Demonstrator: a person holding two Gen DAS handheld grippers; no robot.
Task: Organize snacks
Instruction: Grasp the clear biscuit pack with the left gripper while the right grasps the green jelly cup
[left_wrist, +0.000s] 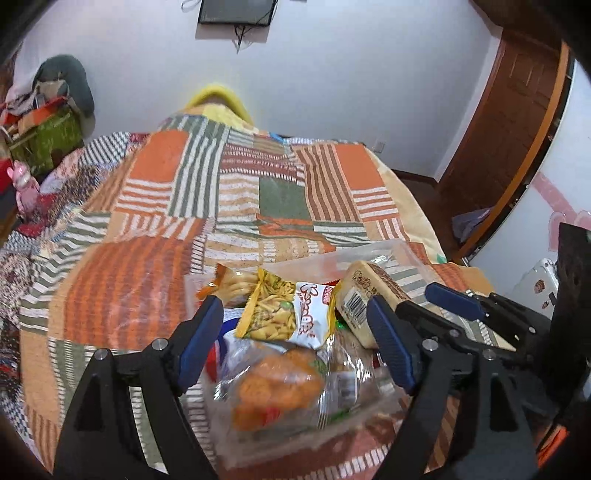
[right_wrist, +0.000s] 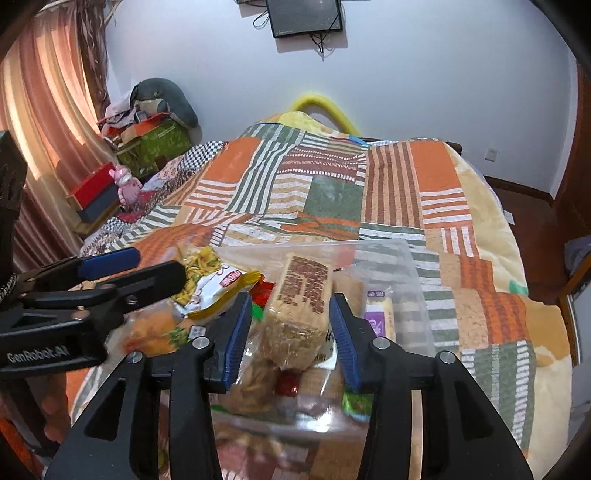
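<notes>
- A clear plastic bin (right_wrist: 410, 273) was set on a bed covered by a patchwork quilt (left_wrist: 236, 192), near the bed's foot end, and was heaped with wrapped snacks.
- The left tongs (left_wrist: 295, 339) were held wide apart above the left side of the heap; nothing was gripped, and the blue pads (left_wrist: 199, 339) stood clear of the packets beneath.
- Below them a clear bag of orange puffs (left_wrist: 277, 384) was seen, blurred, and just behind it a yellow packet of noodle sticks (left_wrist: 273, 314).
- The right tongs (right_wrist: 290, 332) were parted on either side of a tan cracker block (right_wrist: 299, 310) standing tilted in the bin; the block lay between the pads, and whether it was touched by them could not be told.
- A purple-and-cream packet (right_wrist: 378, 314) lay just right of the block, inside the bin.
- The two tongs were held close together, side by side over the bin.
- A dark screen (right_wrist: 304, 16) was mounted on the far wall.
</notes>
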